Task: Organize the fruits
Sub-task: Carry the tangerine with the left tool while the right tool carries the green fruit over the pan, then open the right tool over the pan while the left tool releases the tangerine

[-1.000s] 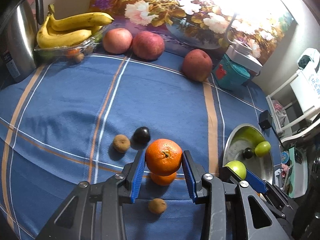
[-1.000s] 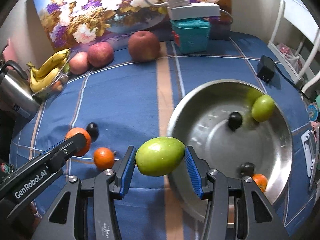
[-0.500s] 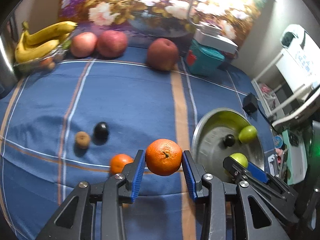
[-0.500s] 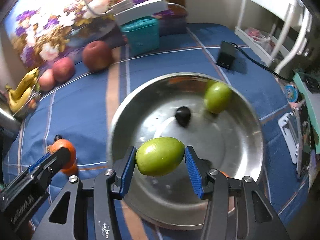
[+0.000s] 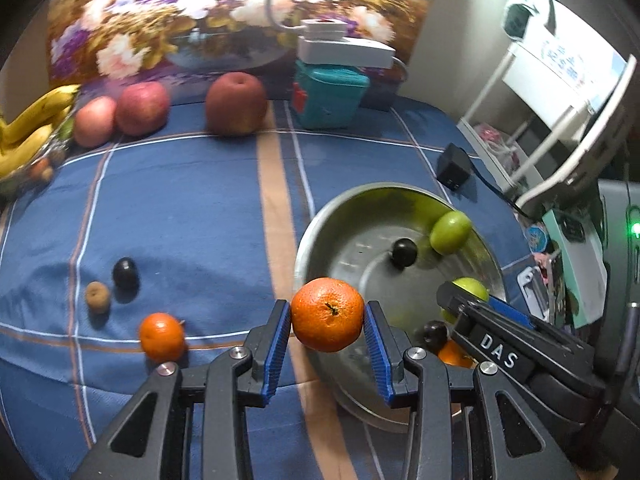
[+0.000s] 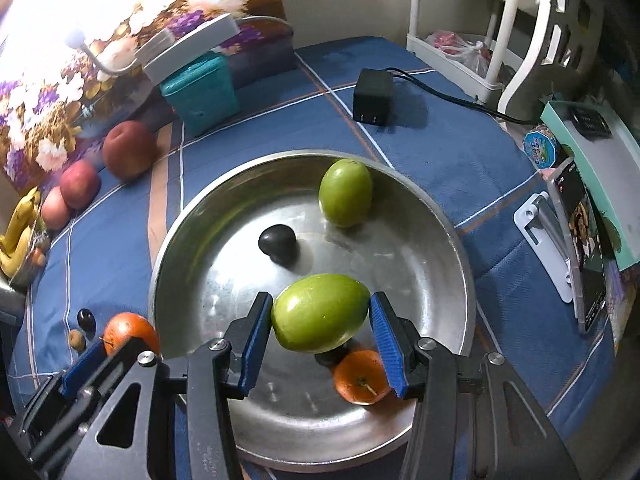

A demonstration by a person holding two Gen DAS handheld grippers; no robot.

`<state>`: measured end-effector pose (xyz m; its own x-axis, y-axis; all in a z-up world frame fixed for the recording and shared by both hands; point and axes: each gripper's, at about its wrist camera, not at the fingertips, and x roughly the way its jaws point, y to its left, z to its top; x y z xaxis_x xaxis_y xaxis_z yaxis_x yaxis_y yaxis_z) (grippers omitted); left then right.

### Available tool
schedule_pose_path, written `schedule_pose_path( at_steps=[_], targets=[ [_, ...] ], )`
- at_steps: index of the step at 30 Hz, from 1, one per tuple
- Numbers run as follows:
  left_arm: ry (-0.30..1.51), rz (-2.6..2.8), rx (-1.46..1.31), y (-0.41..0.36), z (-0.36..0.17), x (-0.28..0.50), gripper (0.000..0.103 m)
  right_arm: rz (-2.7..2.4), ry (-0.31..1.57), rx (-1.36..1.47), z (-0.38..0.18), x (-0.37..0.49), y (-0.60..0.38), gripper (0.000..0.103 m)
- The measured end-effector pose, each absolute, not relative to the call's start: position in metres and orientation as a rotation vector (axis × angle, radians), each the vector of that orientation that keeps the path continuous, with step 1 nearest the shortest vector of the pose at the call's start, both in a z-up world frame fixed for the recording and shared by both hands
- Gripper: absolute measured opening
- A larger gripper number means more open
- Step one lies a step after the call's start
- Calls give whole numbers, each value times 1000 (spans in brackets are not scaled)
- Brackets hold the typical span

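Note:
My left gripper [image 5: 327,330] is shut on an orange [image 5: 327,314], held over the near left rim of the steel bowl [image 5: 320,236]. Over the bowl's [image 6: 208,240] middle, my right gripper [image 6: 318,326] is shut on a green fruit [image 6: 318,312]. Inside the bowl lie another green fruit [image 6: 346,198], a dark plum [image 6: 278,242] and an orange [image 6: 360,376], with a dark fruit partly hidden beneath the held one. On the blue cloth left of the bowl sit a second orange [image 5: 161,336], a dark plum [image 5: 125,274] and a small brown fruit [image 5: 97,297].
Three red apples [image 5: 236,104] and a bunch of bananas [image 5: 28,140] line the back of the table, by a teal box [image 5: 330,96] with a white lamp base. A black power adapter [image 6: 372,96] with its cord lies behind the bowl. A phone on a stand [image 6: 576,240] is at the right.
Both grippers have moved right toward the bowl with their fruits. The green fruit now hangs over the bowl's middle and the orange has reached its left rim.

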<state>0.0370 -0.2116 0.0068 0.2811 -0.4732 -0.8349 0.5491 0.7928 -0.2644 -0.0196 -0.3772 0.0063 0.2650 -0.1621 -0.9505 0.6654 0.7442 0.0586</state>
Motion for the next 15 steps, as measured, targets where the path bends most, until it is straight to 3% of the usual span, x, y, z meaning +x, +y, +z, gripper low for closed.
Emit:
schedule_pose_path(
  at_steps=[15],
  targets=[
    [1066, -717, 131, -230, -9, 30, 40, -617, 1095, 521, 0, -19, -385, 52]
  ],
)
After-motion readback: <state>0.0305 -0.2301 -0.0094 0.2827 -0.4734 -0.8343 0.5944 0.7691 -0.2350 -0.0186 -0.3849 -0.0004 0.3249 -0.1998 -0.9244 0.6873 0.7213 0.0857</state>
